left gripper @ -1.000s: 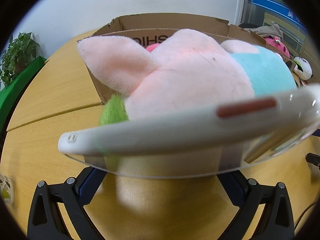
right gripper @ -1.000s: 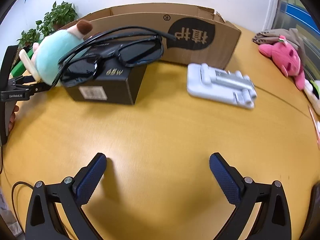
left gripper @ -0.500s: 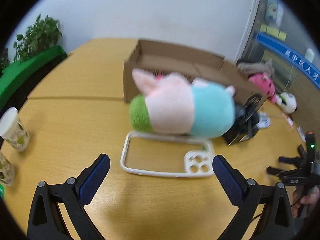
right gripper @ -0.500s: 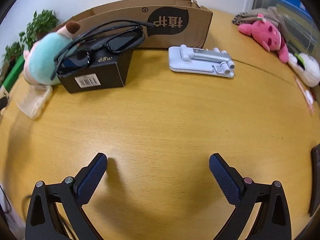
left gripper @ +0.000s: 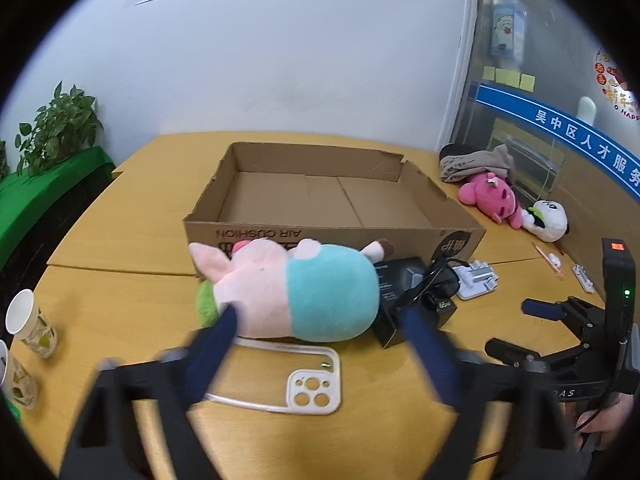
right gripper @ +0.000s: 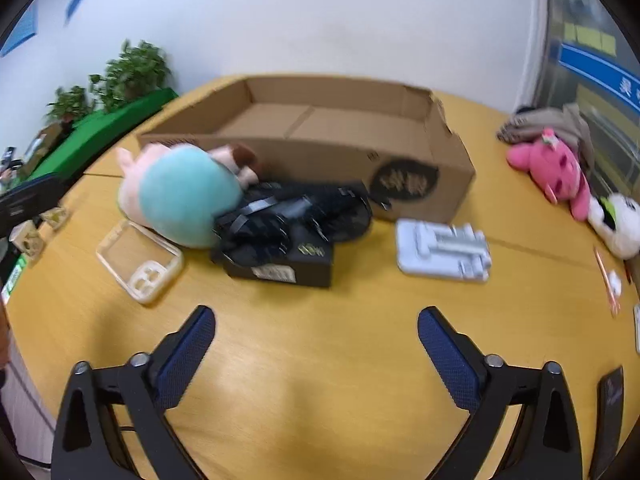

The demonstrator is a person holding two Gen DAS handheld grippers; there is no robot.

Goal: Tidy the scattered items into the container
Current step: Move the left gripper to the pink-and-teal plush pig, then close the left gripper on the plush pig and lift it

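Observation:
An open cardboard box (left gripper: 320, 200) (right gripper: 320, 128) stands on the wooden table, with nothing showing inside it. In front of it lie a pink and teal plush toy (left gripper: 296, 296) (right gripper: 180, 196), a clear phone case (left gripper: 296, 380) (right gripper: 140, 264), a black box (left gripper: 400, 300) (right gripper: 280, 268) with sunglasses (right gripper: 296, 212) on top, and a white folding stand (left gripper: 476, 280) (right gripper: 444, 250). My left gripper (left gripper: 320, 344) is open and empty, raised above the phone case. My right gripper (right gripper: 316, 328) is open and empty over bare table; it also shows in the left wrist view (left gripper: 560, 328).
Paper cups (left gripper: 28, 328) stand at the table's left edge. A pink plush (left gripper: 492, 196) (right gripper: 556, 168), a white plush (left gripper: 548, 220) (right gripper: 616, 224) and a bundle of cloth (left gripper: 480, 160) lie at the far right. A plant on a green ledge (left gripper: 52, 136) is at the left. A dark card (right gripper: 610, 396) lies at the right.
My left gripper let go of the phone case, which now lies flat on the table, and pulled back and up. My right gripper also pulled back and rose.

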